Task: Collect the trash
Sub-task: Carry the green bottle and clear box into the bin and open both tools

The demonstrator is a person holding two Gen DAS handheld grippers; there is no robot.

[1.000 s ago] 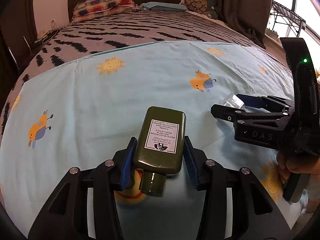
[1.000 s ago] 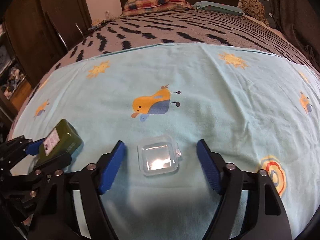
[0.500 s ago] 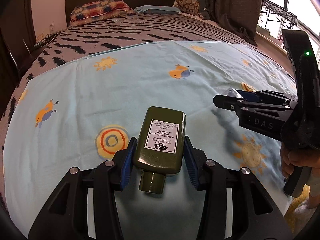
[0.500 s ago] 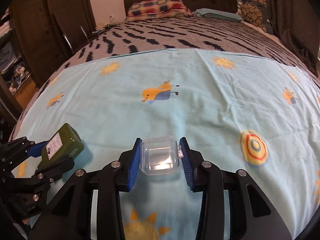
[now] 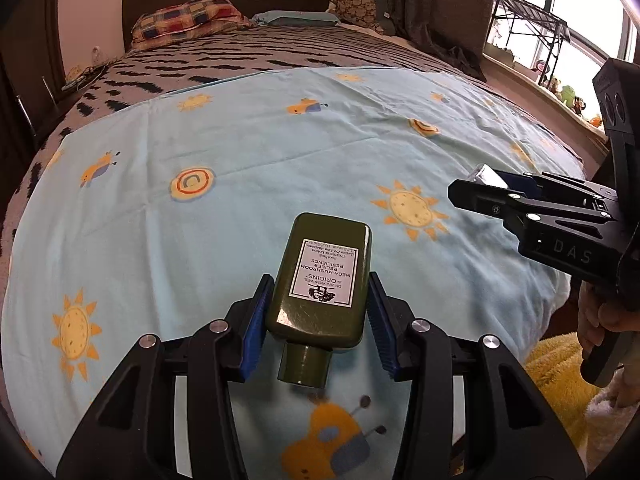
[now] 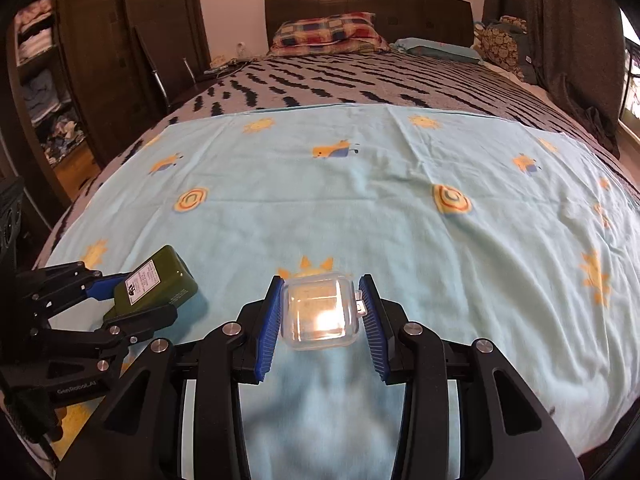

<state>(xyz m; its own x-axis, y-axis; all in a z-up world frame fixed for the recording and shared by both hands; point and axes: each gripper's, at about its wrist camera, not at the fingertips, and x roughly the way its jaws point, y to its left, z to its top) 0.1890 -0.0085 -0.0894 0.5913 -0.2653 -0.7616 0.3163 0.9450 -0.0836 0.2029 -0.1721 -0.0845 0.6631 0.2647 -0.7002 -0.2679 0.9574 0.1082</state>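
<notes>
My left gripper (image 5: 318,316) is shut on an olive-green bottle (image 5: 324,280) with a white label, cap toward the camera, held above the light-blue blanket (image 5: 260,168). My right gripper (image 6: 320,312) is shut on a small clear plastic box (image 6: 320,310) and holds it above the blanket (image 6: 360,200). In the left wrist view the right gripper (image 5: 484,184) shows at the right with the clear box (image 5: 482,174) at its tip. In the right wrist view the left gripper (image 6: 132,296) shows at the lower left with the bottle (image 6: 156,280).
The blanket with sun and bird prints covers the near end of a bed with a zebra-striped cover (image 6: 340,80) and pillows (image 6: 324,32). A dark wardrobe (image 6: 60,80) stands at the left. A yellow fluffy rug (image 5: 560,364) lies below the bed edge. A window (image 5: 560,40) is at the right.
Both grippers have pulled back from the bed and risen with their objects. One second ago the right gripper was open around the clear box lying on the blanket; it has since shut on it.
</notes>
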